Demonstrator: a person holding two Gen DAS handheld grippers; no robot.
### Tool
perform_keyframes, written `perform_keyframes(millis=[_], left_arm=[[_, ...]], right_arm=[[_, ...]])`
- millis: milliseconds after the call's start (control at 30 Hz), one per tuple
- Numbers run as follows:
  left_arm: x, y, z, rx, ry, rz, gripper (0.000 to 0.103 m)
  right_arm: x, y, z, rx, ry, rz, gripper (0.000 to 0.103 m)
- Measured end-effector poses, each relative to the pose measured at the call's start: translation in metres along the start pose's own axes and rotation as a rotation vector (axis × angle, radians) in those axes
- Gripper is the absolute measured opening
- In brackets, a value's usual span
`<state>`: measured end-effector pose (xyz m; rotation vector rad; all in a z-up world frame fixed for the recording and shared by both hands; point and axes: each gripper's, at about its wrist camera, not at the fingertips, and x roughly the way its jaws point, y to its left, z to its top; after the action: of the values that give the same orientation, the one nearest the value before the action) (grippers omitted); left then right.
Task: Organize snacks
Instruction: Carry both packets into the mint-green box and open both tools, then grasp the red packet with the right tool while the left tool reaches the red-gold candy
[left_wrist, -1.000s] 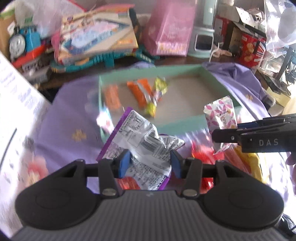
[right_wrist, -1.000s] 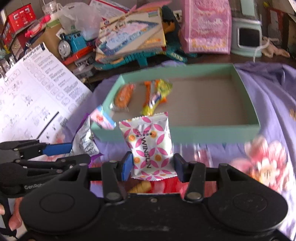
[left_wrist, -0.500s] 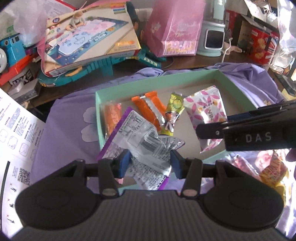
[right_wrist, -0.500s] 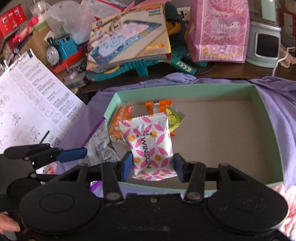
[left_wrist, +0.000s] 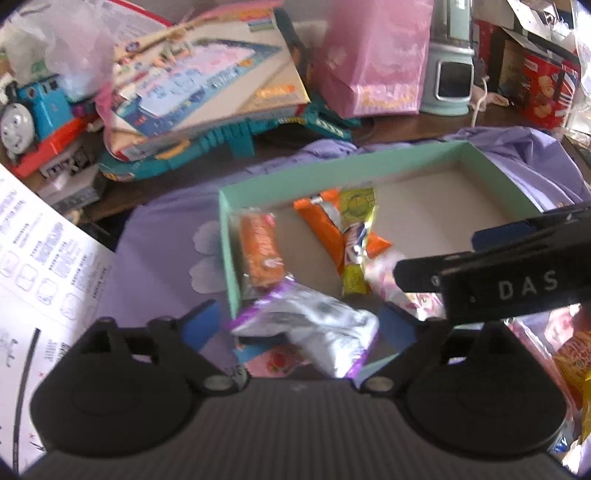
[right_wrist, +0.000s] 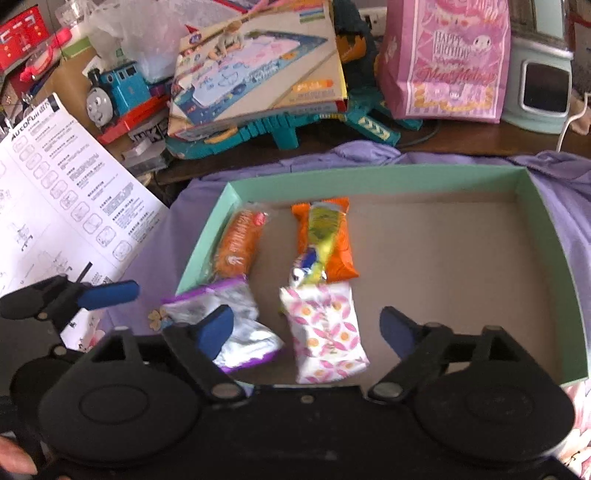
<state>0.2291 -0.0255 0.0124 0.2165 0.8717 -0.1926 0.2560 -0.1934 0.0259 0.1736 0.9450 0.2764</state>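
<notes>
On the cluttered counter, a purple cloth carries the green box, where the silver-purple packet and pink-flowered packet, clamped half a second ago, now lie freed between jaws of left gripper and right gripper, just opened wide.

Silver-purple packet, pink-flowered packet — lying loose in green box

A blue toy train stands beside a tilted game box; right of it a pink gift bag; a printed sheet lies left on the purple cloth
</notes>
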Motion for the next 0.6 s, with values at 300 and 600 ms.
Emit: perform_keyframes(millis=[300,600], left_arm=[[-0.037,-0.002,-0.005,-0.023,-0.043,-0.001,0.103],[-0.065,-0.021,-0.026,-0.011,-0.042,-0.017,0.103]], right_arm=[[-0.05,0.003,-0.011,-0.025,-0.077,-0.019,0.103],[-0.085,-0.005,-0.033,-0.004,-0.097,-0.03,0.103]])
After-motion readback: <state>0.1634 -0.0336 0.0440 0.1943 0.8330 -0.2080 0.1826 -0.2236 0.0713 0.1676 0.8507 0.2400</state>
